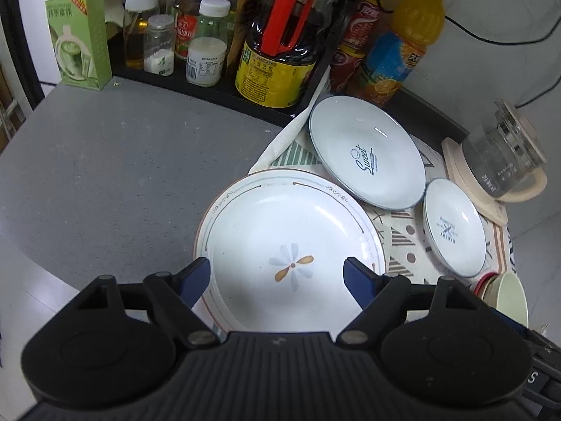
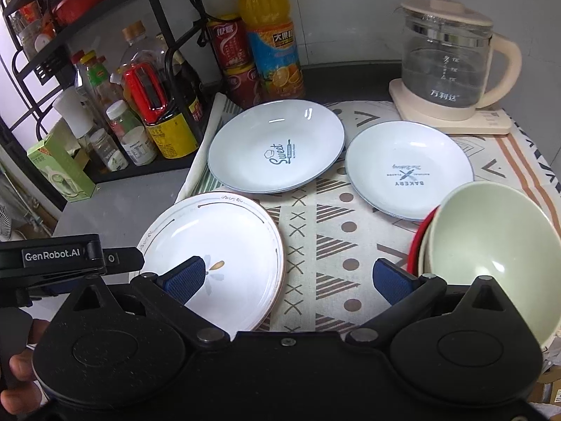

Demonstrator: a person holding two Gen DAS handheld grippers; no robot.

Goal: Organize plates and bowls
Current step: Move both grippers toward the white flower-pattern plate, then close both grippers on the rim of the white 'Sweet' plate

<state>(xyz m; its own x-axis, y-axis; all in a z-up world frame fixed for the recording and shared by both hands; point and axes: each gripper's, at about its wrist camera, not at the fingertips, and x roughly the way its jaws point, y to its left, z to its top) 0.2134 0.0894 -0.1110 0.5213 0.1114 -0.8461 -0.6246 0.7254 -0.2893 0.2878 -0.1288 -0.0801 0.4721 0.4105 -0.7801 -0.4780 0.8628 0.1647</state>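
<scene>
A white plate with a flower print (image 1: 291, 242) (image 2: 224, 242) lies at the near left edge of the patterned cloth. Behind it sits a pale blue "Sweet" plate (image 1: 364, 151) (image 2: 277, 144), and to the right a smaller "Bakery" plate (image 1: 454, 228) (image 2: 408, 168). A pale green bowl (image 2: 491, 256) (image 1: 508, 298) is nested in a red-rimmed one at the near right. My left gripper (image 1: 277, 273) hovers open over the flower plate. My right gripper (image 2: 291, 277) stands wide open above the cloth between the flower plate and the bowls, holding nothing.
A black rack (image 2: 105, 70) with bottles and jars lines the back left. An orange juice bottle (image 2: 271, 35) and red cans (image 2: 235, 59) stand behind the plates. A glass kettle (image 2: 452, 59) sits back right. A green carton (image 1: 80, 38) stands on the grey counter (image 1: 122, 161).
</scene>
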